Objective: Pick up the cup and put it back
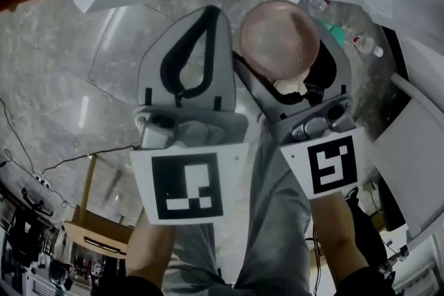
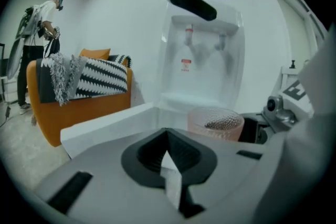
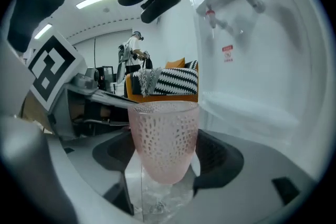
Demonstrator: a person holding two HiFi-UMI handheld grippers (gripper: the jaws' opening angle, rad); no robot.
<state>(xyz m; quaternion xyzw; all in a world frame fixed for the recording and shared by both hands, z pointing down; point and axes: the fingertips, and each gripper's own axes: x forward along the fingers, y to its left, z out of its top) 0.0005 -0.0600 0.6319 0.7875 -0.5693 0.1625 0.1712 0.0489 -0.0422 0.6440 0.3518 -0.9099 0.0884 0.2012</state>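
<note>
Head view, R tool (image 1: 288, 64) gripping pink cup (image 1: 277, 35), jaws mostly hidden behind it, L tool (image 1: 211, 14) clenched, empty

We see a translucent pink cup (image 3: 164, 136), dimpled and glossy, at the centre of the right gripper view. The right tongs (image 3: 164, 170) around it are smooth matt grey plastic with black ribbed pads (image 3: 215, 157). At the left of the head view, the floor (image 1: 48, 80) gleams like polished stone.
</note>
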